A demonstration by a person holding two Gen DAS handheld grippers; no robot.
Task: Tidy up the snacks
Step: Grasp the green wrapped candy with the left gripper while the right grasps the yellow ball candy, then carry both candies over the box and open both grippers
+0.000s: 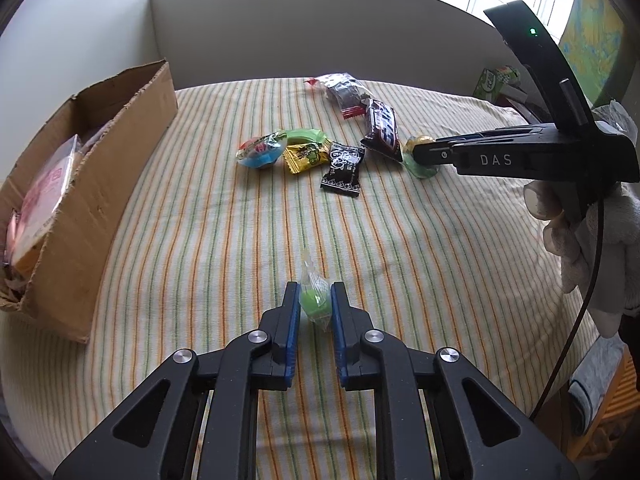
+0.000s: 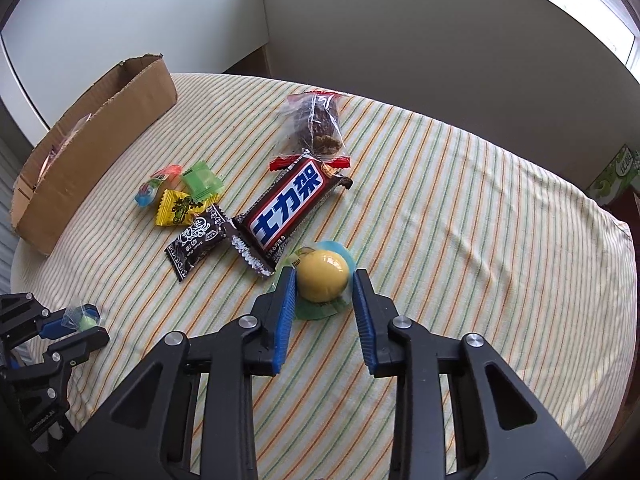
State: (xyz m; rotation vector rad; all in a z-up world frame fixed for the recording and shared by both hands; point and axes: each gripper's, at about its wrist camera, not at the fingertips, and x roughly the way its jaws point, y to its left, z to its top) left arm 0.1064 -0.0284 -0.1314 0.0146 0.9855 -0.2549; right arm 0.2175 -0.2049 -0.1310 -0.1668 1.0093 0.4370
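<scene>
The left gripper (image 1: 316,306) has its fingers clamped on the small green candy (image 1: 316,305), the cardboard box (image 1: 100,184) lying at ten o'clock; the right gripper (image 2: 323,284) narrowly straddles the yellow ball candy (image 2: 322,276).

Tablecloth (image 2: 460,208): cream with orange and green stripes. Cardboard box (image 2: 96,128), upper left: plain brown. Chocolate bar (image 2: 288,204), centre: dark brown wrapper, white panel, blue characters. Round candy (image 2: 322,276): yellow. Gripper pads (image 2: 285,316): blue.

Left wrist view close over striped cloth (image 1: 400,240) facing window, right likewise, both sharing cardboard box (image 2: 100,152)
</scene>
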